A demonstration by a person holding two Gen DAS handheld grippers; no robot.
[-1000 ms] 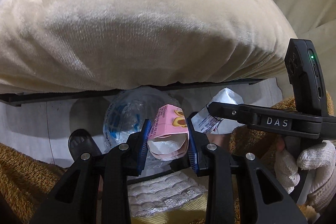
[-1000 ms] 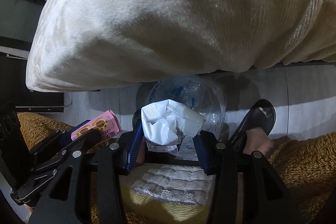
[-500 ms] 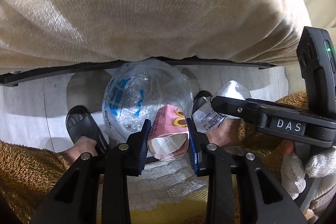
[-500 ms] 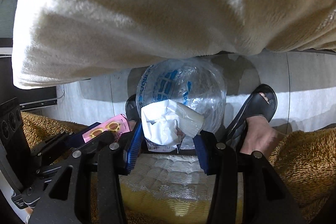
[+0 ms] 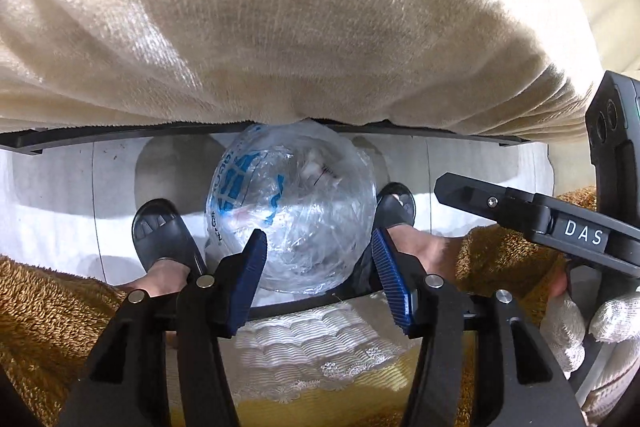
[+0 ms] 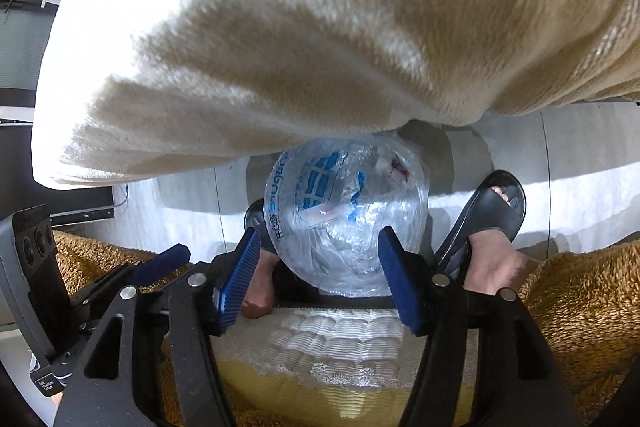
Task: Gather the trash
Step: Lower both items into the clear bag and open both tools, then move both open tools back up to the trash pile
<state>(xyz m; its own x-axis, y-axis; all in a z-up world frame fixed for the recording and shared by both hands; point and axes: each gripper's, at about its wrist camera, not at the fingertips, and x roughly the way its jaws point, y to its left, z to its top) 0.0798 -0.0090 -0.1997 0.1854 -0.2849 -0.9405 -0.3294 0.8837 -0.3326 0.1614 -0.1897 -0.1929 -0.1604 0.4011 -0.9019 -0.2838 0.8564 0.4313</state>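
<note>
— While the cream blanket (image 5: 280,27) fills the top of both views, what can you actually make out below it?

— Not much past its hem. It hangs over a dark edge and cuts off the top of the clear plastic bag (image 5: 292,211) on the pale floor (image 5: 64,187). That bag has blue print that I cannot read, and it stands open between two feet in black sandals (image 5: 160,231). Some white scraps show through the plastic, with a faint pink bit among them, but the creases and glare blur their shapes.

— And the left gripper (image 5: 318,269)?

— Its jaws have just been opening. They stand spread, with nothing between the blue pads (image 5: 248,279). Only the bag shows in the gap, lower down and apart from them.

— The right gripper (image 6: 316,269)?

— Same story. Its jaws have just been opening too, and they are parted and empty above the bag's mouth. From the left wrist view only its black body marked DAS comes in from the right, held in a white knitted glove (image 5: 576,323); its tips are out of sight there.

— Anything else cut off?

— A lacy white and yellow cloth (image 6: 336,347) lies under both grippers, partly hidden by their black arms. Brown fuzzy fabric (image 6: 580,307) runs off both lower corners. One sandal in the right wrist view is mostly hidden behind the bag.
</note>
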